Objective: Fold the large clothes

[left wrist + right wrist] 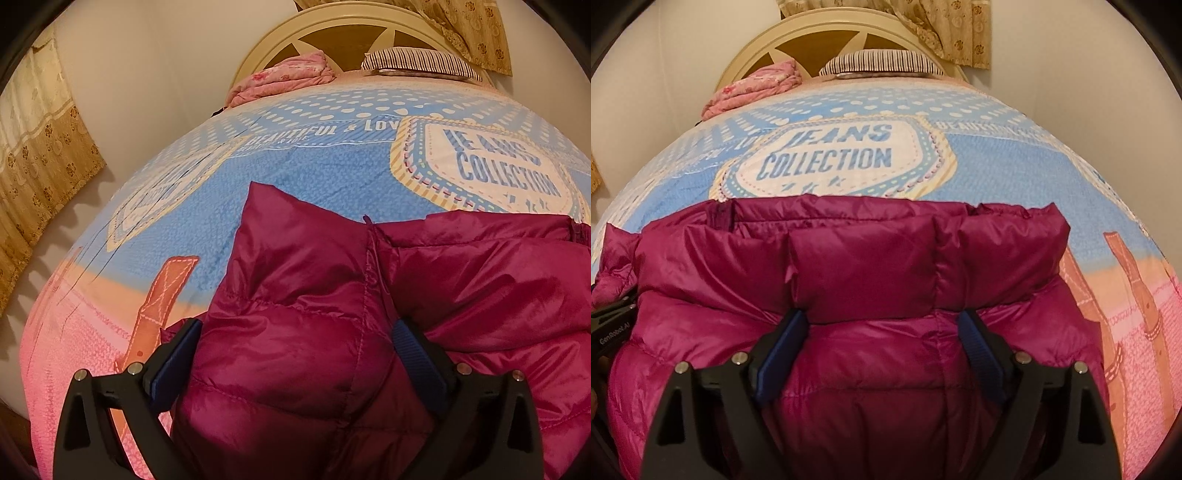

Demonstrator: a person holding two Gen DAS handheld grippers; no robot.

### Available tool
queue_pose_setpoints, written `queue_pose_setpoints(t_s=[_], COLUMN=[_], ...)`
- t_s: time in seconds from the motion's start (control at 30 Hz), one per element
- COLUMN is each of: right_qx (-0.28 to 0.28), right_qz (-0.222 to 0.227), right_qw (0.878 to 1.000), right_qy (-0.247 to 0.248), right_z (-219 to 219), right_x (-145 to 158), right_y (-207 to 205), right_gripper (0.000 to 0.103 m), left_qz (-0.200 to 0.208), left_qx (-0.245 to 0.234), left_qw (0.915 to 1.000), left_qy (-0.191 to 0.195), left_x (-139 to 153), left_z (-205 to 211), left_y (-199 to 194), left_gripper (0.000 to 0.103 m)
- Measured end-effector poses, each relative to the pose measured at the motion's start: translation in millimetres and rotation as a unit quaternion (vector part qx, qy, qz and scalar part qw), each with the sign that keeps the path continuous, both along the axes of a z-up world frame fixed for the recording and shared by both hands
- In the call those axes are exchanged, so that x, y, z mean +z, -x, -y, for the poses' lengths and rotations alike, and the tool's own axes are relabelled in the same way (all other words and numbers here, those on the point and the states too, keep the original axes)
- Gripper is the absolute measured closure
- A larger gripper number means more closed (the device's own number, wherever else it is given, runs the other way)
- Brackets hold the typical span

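The left gripper was nearest, its jaws spread wide w/ a puffy fold of the magenta down jacket bulging between them; if the blue pads really pressed on the fabric, I cannot tell. The right gripper was also spread wide, jaws on both sides of a padded fold of the jacket, and the pads seemed to touch it only lightly. The jacket lay on the near part of the bedspread, folded edge toward the headboard. Beyond the jacket, approx. mid-bed, was the "JEANS COLLECTION" print. Further from the jacket, at the headboard, were a pink bundle and a striped pillow.
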State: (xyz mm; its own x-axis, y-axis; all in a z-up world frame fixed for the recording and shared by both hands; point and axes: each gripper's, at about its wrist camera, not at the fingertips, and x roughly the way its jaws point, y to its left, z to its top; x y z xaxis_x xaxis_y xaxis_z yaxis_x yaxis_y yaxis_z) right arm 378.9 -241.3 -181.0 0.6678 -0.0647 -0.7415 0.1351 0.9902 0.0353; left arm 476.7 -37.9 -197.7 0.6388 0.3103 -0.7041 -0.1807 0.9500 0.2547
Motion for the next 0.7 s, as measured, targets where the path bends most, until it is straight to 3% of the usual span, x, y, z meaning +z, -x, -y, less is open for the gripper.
queue_pose_setpoints(t_s=[0.7], right_qx=[-0.002], right_qz=[-0.018], right_qw=[1.000], right_qy=[0.020], right_z=[-5.2], right_x=[-3.1], right_y=[-5.2], right_gripper=[0.014], left_qz=[0.000], left_qx=[0.002], left_qw=[1.0000], left_qy=[-0.009], left_x=[-0.9], left_z=[1.1], left_y=[-0.2], left_gripper=[0.001])
